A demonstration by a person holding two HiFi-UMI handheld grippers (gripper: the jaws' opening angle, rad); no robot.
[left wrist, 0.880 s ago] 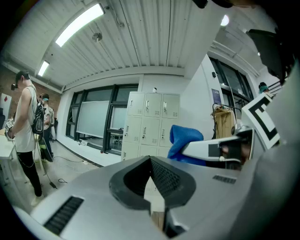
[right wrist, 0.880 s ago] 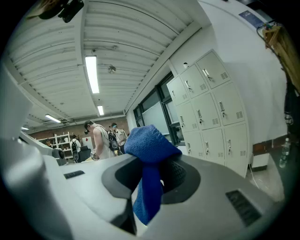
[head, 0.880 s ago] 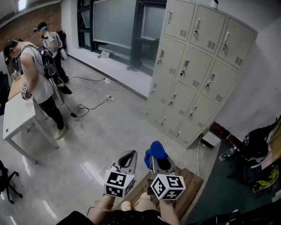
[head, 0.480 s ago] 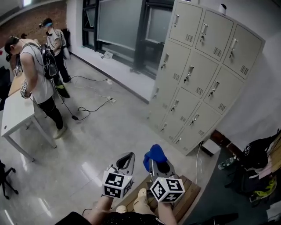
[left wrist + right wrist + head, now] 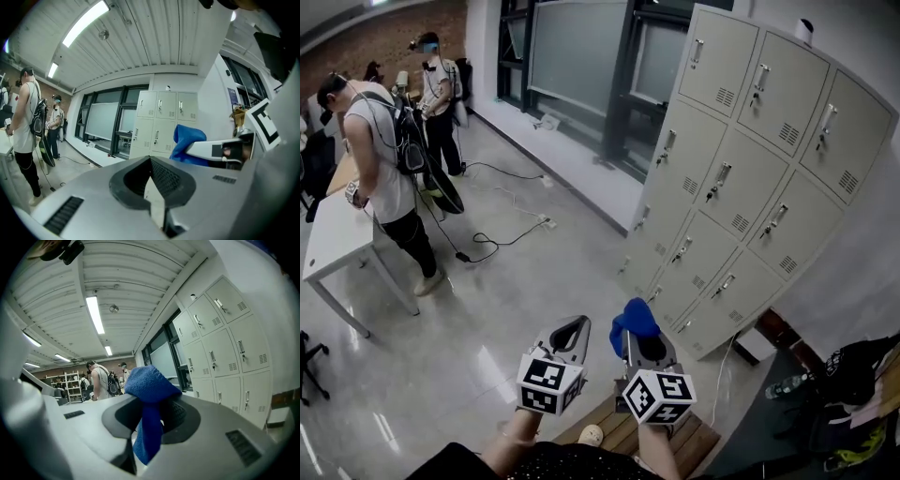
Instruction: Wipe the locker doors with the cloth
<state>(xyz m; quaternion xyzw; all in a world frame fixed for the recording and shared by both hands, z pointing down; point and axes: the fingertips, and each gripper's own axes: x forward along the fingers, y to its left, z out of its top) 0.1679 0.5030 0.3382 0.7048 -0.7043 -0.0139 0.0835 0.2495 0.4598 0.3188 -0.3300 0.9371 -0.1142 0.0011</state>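
A beige bank of lockers (image 5: pixel 750 178) stands against the wall at the upper right, all doors closed; it also shows far off as the lockers (image 5: pixel 161 122) and, to the right, the lockers (image 5: pixel 220 348). My right gripper (image 5: pixel 630 330) is shut on a blue cloth (image 5: pixel 635 318), which bunches above the jaws and hangs between them as the cloth (image 5: pixel 150 394). My left gripper (image 5: pixel 574 329) sits just to its left, jaws shut with nothing in them. Both grippers are held low and well short of the lockers.
A wooden bench (image 5: pixel 623 433) lies under the grippers. Two people (image 5: pixel 389 178) stand at the left by a white table (image 5: pixel 333 248), with cables (image 5: pixel 502 234) on the floor. Bags (image 5: pixel 862 375) and a bottle (image 5: pixel 778 385) sit at the right.
The view has moved forward toward the lockers, which now look larger and sit further right. Both grippers keep their pose, and the cloth stays in the right one.
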